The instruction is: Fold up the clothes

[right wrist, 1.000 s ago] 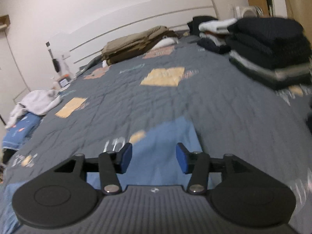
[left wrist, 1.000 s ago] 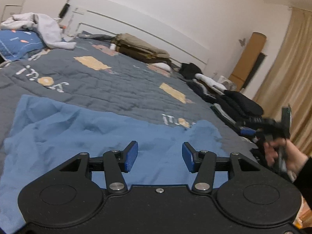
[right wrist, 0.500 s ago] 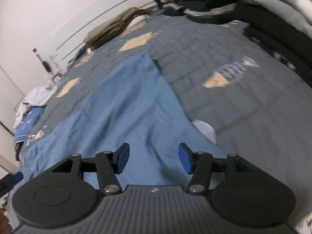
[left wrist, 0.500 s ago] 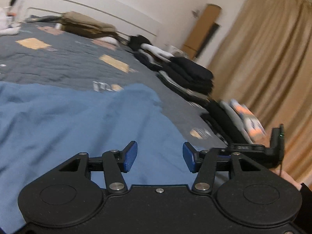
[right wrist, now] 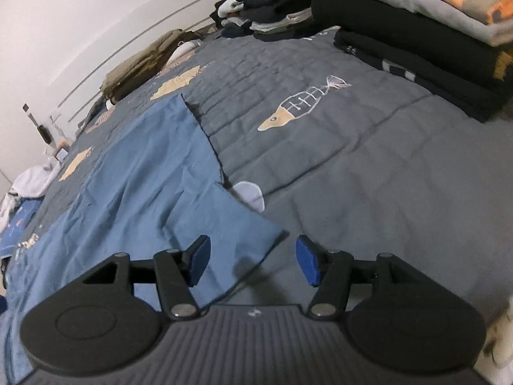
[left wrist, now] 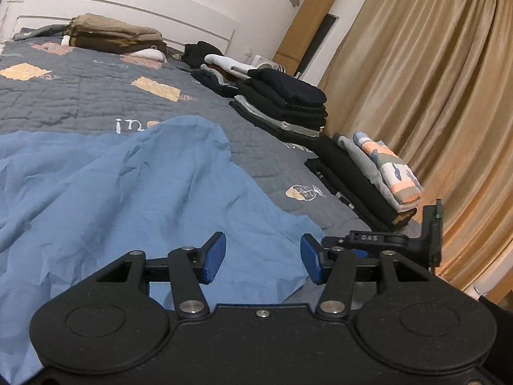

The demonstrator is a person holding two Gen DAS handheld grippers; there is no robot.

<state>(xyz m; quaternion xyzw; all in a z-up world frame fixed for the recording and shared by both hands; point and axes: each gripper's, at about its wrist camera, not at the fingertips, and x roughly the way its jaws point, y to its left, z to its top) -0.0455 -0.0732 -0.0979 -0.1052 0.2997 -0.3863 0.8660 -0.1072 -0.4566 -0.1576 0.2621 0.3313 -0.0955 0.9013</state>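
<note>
A wrinkled blue garment lies spread over the grey quilt. My left gripper hovers open just above the garment's near right part, nothing between its blue pads. In the right wrist view the same blue garment runs from the far left to a corner near the fingers. My right gripper hangs low over that corner, jaws opening, pads not pressing the cloth. A white piece of fabric peeks from under the garment's edge. The right gripper's body shows in the left wrist view, to the right.
Folded dark clothes and a stack topped by a patterned piece line the bed's right edge. A brown folded pile lies near the headboard. Golden curtains hang on the right. Loose white clothes lie far left.
Both grippers have swung toward the garment's near right corner and dropped lower. The right gripper's jaws have widened. The left jaws look unchanged.
</note>
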